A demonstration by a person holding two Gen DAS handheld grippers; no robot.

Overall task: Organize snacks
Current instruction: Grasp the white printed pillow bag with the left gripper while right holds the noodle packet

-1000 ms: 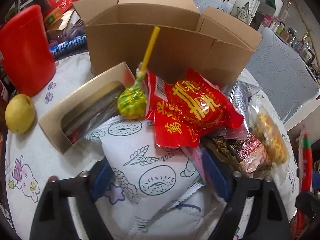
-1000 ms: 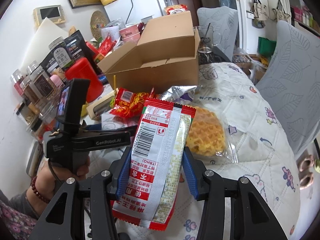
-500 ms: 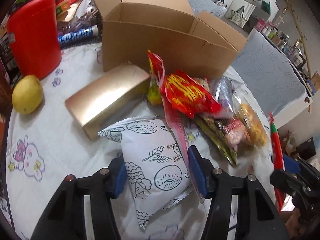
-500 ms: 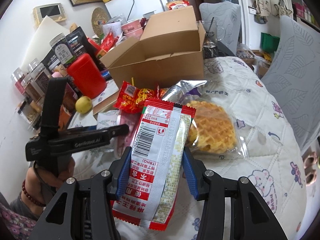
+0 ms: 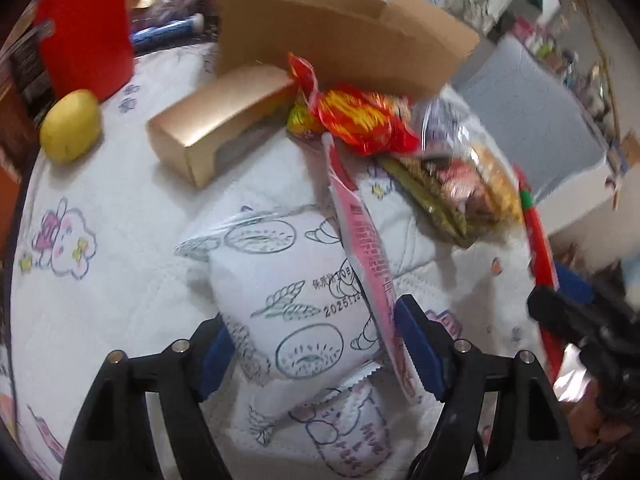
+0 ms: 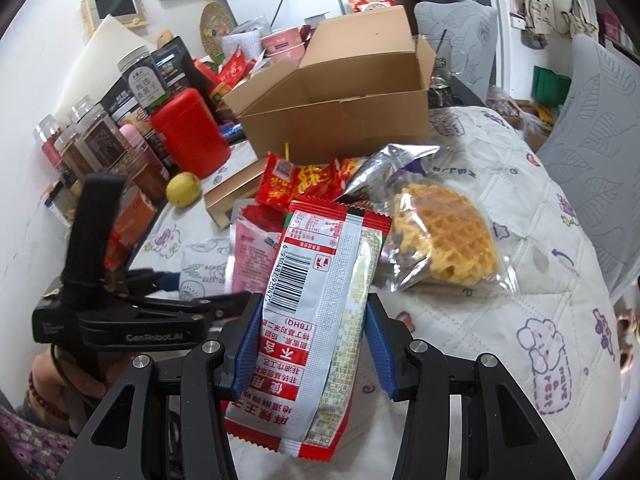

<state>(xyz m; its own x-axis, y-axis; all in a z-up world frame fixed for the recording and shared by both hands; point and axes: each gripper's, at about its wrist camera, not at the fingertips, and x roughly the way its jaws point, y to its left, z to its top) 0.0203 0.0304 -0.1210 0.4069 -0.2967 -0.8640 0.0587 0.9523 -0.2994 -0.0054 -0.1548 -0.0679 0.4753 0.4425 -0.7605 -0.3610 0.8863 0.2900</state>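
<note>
Quilted tablecloth (image 6: 532, 248) under everything. My right gripper (image 6: 312, 344) clamps the red-and-white snack packet (image 6: 320, 312) above it. My left gripper (image 5: 312, 344) pinches a white doodle-print pouch (image 5: 288, 288) plus a thin pink packet (image 5: 366, 256). Cardboard box (image 6: 340, 100) sits open behind the snack pile.

Open quilted table cover (image 6: 532, 240) lies bare along the right half of the right wrist view, beside the waffle bag (image 6: 444, 236), giving clear passage toward the cardboard box (image 6: 344, 92), whose top stands open. The direct line to the box front is blocked at centre frame by a heap of the red snack packet (image 5: 364, 120), gold carton (image 5: 216, 120) and silver bag (image 6: 388, 164). At upper left, the red canister (image 6: 188, 132), jars (image 6: 92, 140) and yellow fruit (image 5: 70, 124) crowd the edge.
</note>
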